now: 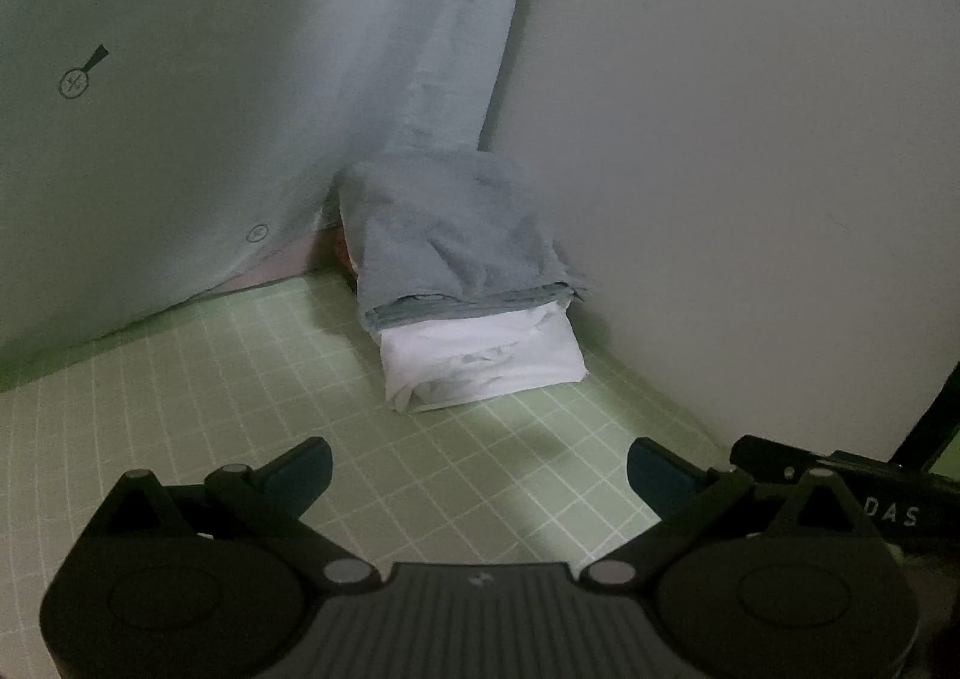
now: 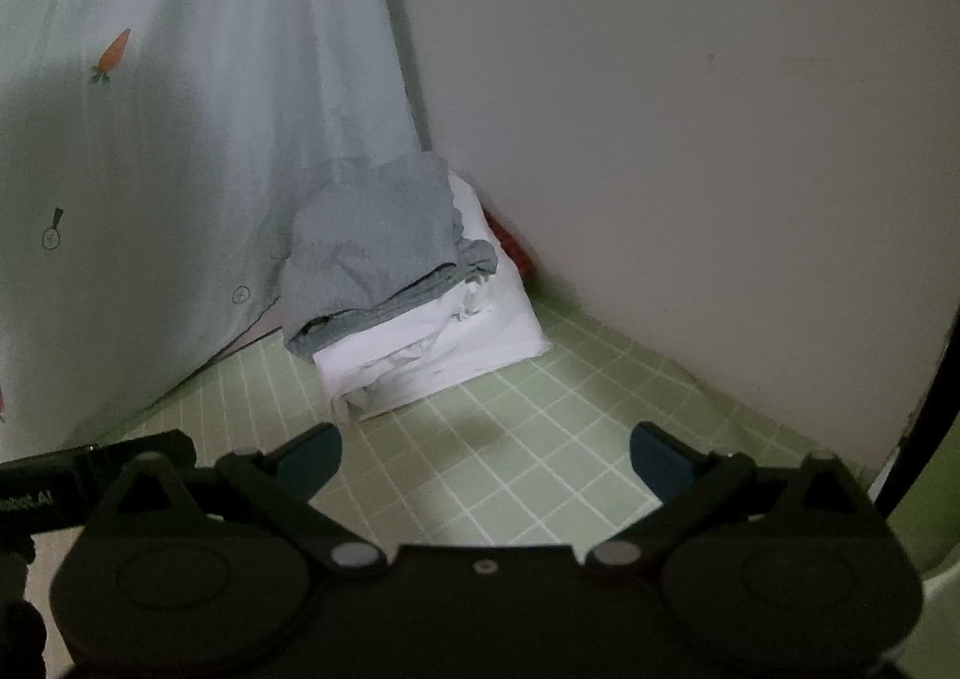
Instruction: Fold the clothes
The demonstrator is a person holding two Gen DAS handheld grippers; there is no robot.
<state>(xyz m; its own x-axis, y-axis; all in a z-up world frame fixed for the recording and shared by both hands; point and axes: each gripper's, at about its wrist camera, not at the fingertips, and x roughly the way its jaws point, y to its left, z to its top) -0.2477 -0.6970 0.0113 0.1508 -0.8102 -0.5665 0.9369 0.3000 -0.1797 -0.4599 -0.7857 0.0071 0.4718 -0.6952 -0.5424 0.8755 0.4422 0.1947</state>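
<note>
A folded grey garment [image 1: 444, 235] [image 2: 372, 253] lies on top of a folded white garment [image 1: 486, 361] [image 2: 438, 343], stacked in the corner on the green checked sheet [image 1: 300, 379] [image 2: 528, 439]. My left gripper [image 1: 480, 469] stands open a little in front of the stack, nothing between its fingers. In the right wrist view my right gripper [image 2: 486, 454] is also open and holds nothing, just short of the white garment's front edge. Part of the right gripper's body [image 1: 840, 475] shows at the lower right of the left wrist view.
A pale bedcover with carrot prints [image 1: 180, 108] [image 2: 150, 138] rises on the left. A plain wall [image 1: 750, 168] [image 2: 690, 138] closes the right side. Something red [image 2: 510, 247] peeks out behind the stack. A dark pole [image 2: 924, 379] runs down the right edge.
</note>
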